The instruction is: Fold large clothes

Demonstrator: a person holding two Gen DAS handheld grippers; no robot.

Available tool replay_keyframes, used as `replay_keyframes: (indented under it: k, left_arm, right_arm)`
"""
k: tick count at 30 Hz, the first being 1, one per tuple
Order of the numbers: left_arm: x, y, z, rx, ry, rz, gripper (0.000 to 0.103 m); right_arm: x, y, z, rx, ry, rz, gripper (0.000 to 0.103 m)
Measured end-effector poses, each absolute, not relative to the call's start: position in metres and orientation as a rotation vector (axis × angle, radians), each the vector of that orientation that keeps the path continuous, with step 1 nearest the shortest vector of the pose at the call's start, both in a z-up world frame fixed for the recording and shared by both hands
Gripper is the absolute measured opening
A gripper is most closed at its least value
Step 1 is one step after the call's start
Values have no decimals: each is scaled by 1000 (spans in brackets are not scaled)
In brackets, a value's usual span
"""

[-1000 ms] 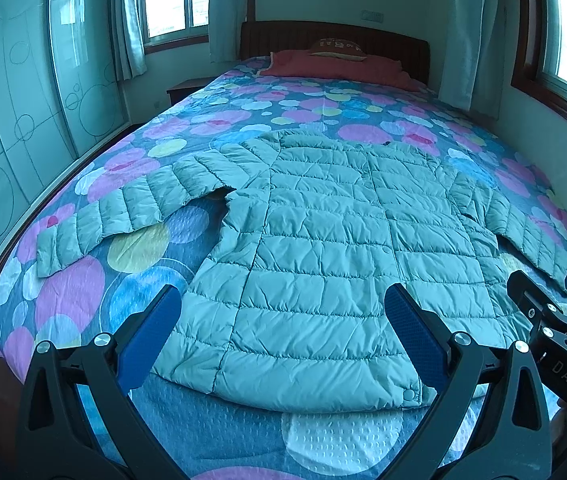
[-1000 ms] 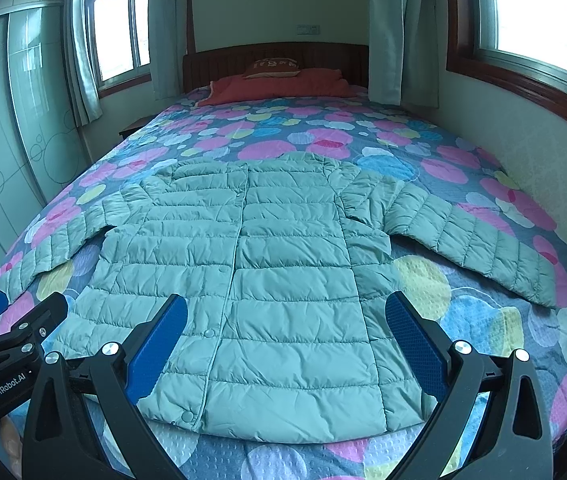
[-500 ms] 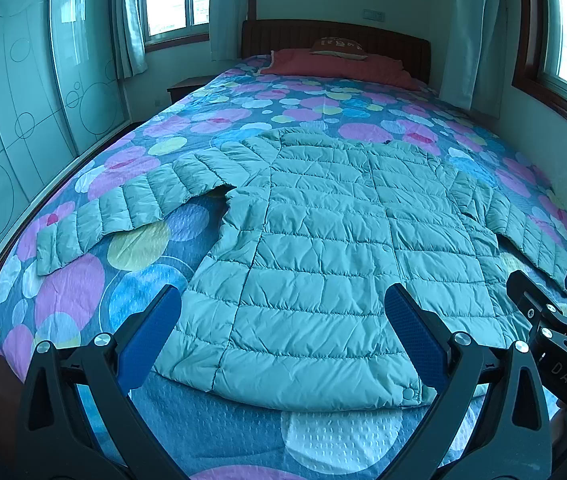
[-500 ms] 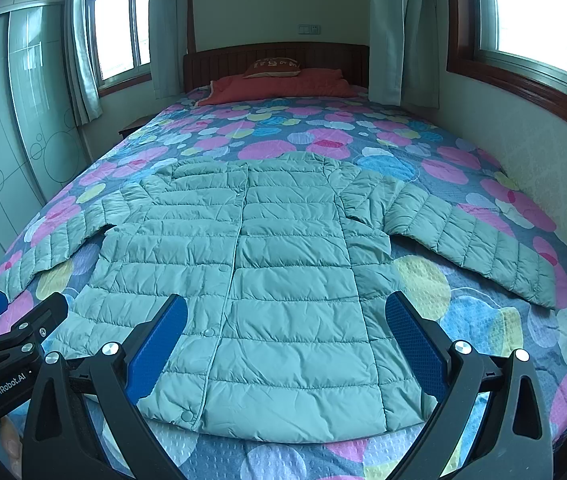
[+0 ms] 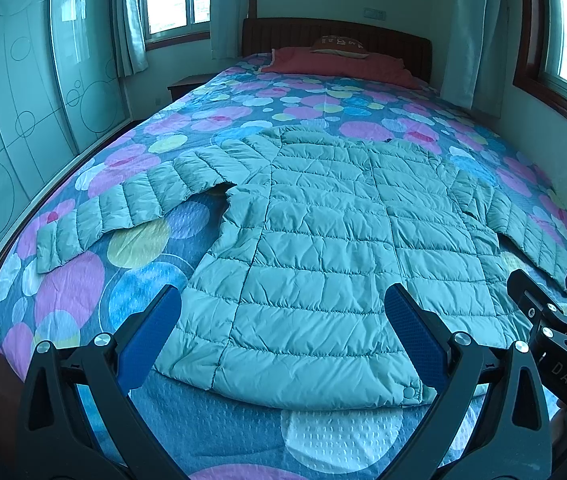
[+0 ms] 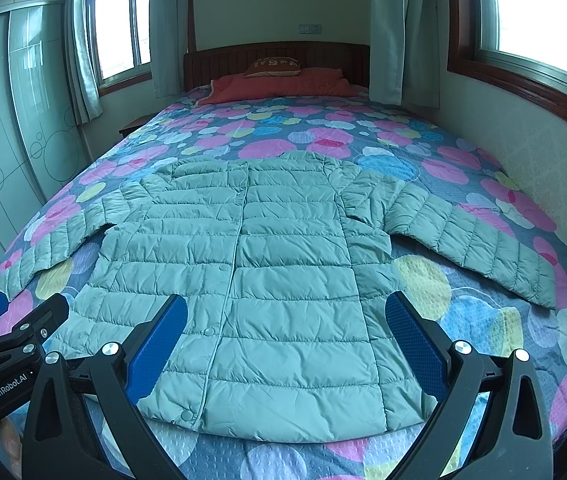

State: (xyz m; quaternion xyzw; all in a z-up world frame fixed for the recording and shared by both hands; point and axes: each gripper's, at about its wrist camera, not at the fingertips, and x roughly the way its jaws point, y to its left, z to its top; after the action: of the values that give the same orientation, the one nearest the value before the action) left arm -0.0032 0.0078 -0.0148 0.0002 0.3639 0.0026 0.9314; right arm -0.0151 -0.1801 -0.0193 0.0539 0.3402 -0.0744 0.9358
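Almost nothing has moved since the earlier frames: both tools hang in the same spot above the foot of the bed, and the jacket lies just as it did.

The quilted green jacket (image 6: 283, 280) is spread flat in the centre of both views, closed front up, collar toward the headboard at the top, hem nearest the cameras. Its long axis runs straight away from the tools, with the sleeves reaching out toward the left and right edges of the frame. The shell looks thin, puffy and slick, stitched in horizontal bands with snap buttons down the placket.

The left tool (image 5: 283, 332) is spread wide and holds nothing, framing the hem's lower-left half; the left sleeve (image 5: 123, 208) lies in that view's middle left. The right tool (image 6: 285, 334), equally wide apart and empty, sits nearer the right sleeve (image 6: 471, 240). Each side likely takes its own sleeve first.

Beneath is the bedspread (image 6: 483, 312), dimpled fabric printed with coloured circles.
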Motion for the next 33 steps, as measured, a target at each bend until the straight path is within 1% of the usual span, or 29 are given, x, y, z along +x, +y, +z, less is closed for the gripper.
replay_keyframes:
  k: [23, 29, 33]
  left_arm:
    - [-4, 8, -15, 0, 750, 6, 101]
    - [-6, 16, -27, -30, 768, 2, 101]
    - [7, 22, -40, -66, 812, 5, 101]
  right_arm:
    - [-14, -179, -22, 109, 698, -153, 99]
    - [-11, -180, -24, 114, 711, -160, 99]
    - [-5, -190, -33, 118, 730, -174, 99]
